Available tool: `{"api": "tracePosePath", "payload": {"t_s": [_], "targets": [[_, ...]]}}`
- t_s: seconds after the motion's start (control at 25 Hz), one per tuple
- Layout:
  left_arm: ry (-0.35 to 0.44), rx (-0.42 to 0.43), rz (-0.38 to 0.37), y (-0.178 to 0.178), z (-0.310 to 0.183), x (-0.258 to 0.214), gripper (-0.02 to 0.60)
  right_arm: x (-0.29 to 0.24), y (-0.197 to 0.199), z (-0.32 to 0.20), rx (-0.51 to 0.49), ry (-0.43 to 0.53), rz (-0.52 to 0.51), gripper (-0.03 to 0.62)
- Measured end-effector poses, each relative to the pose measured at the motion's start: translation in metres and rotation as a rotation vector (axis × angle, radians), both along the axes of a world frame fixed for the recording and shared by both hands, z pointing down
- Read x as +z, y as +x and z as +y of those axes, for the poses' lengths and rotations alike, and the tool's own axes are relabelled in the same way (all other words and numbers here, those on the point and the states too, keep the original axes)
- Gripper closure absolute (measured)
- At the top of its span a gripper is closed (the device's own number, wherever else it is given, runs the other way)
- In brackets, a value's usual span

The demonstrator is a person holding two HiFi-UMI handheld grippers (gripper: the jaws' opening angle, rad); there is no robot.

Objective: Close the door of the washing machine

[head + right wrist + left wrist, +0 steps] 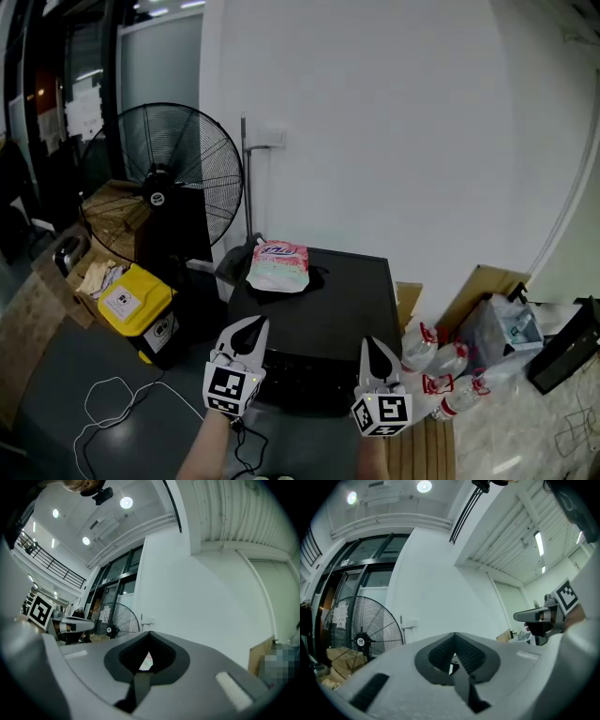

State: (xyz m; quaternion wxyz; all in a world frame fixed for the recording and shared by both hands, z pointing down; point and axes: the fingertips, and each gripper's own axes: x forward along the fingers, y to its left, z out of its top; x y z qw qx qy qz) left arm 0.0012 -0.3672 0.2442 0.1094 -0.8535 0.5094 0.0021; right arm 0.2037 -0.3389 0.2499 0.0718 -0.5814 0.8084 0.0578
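- Nearest the camera, the left gripper [253, 325] and the right gripper [374, 346] are held side by side low in the head view, each with a marker cube at its back. Both point at the machine ahead.
- Left gripper's fingers are pressed together at their tips, with nothing between them.
- Right gripper's fingers also meet at the tips and carry nothing.
- Just beyond both tips stands the black box-shaped washing machine [328, 309], set against the white wall [375, 122]. Its near upper edge lies under the two grippers; the front face below is in shadow and the door cannot be made out.
- On the machine's flat top, at the back left corner, a pink-and-green soft pouch [277, 266] lies on a dark crumpled cloth [232, 266]. The rest of the top is bare.
- Open grey floor [66, 375] spreads to the left of the grippers, crossed by a thin white cable [112, 403] in loose loops.
- Left of the machine, a yellow plastic box with a white label [136, 298] sits close to its side. Behind the box stand a large black round pedestal fan [173, 173] and stacked brown cardboard boxes [111, 211].
- Right of the machine, the room is tight: clear plastic bottles with red labels [441, 367] lie crowded right beside it. A flat cardboard sheet [483, 281] leans on the wall, and a clear plastic bag [502, 328] sits in front of the sheet.
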Motion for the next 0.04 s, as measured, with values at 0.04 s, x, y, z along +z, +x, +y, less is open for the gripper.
{"api": "tracePosePath", "payload": {"t_s": [0.04], "targets": [[-0.002, 0.000, 0.002, -0.0002, 0.0009, 0.0003, 0.574, 0.0001, -0.0003, 0.0007, -0.001, -0.001, 0.000, 0.583]]}}
